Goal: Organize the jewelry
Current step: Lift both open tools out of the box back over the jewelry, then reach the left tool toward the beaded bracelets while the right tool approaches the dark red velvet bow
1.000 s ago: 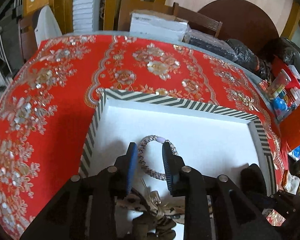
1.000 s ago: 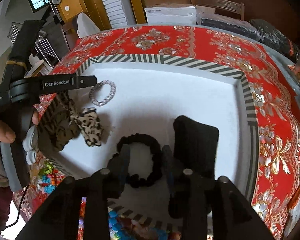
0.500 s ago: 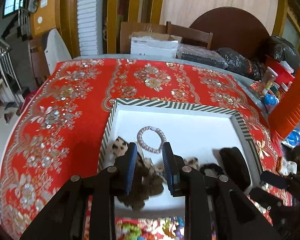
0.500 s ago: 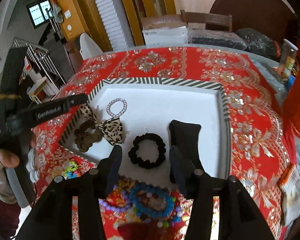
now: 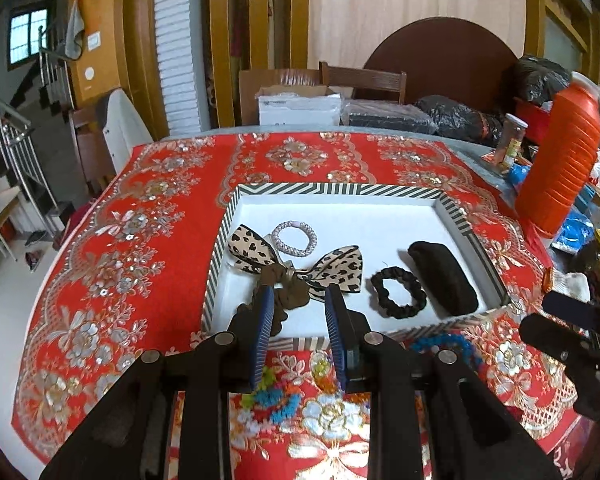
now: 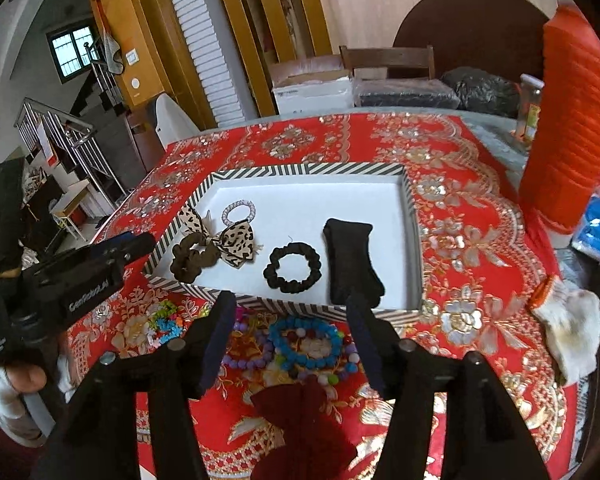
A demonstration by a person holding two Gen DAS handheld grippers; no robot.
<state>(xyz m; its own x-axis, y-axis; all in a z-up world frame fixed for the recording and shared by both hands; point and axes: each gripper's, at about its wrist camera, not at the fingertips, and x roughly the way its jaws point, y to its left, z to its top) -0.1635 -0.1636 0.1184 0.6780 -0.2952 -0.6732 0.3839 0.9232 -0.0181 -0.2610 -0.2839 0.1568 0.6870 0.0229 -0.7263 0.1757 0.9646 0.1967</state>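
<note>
A striped-rim white tray [image 5: 340, 190] [image 6: 414, 240] holds a silver beaded bracelet [image 5: 294, 237] [image 6: 239, 212], a leopard bow with a brown scrunchie [image 5: 296, 266] [image 6: 216, 246], a black scrunchie [image 5: 398, 292] [image 6: 292, 267] and a black pouch [image 5: 444, 276] [image 6: 350, 260]. In front of the tray lie a blue bead bracelet [image 6: 306, 338], a purple bead bracelet [image 6: 244, 360], a small colourful bead piece [image 6: 164, 322] [image 5: 274, 400] and a dark red pouch [image 6: 304, 420]. My left gripper [image 5: 299, 308] is open and empty above the tray's near edge. My right gripper [image 6: 292, 312] is open and empty above the loose bracelets.
A tall orange ribbed container [image 5: 560, 160] [image 6: 568, 120] stands right of the tray. A white glove [image 6: 568, 328] lies on the red cloth at right. Boxes and black bags [image 5: 300, 110] sit at the table's far edge.
Both grippers have pulled back and up from the tray, empty. The right gripper's jaws have opened wider. The bracelets in front of the tray have come into view.
</note>
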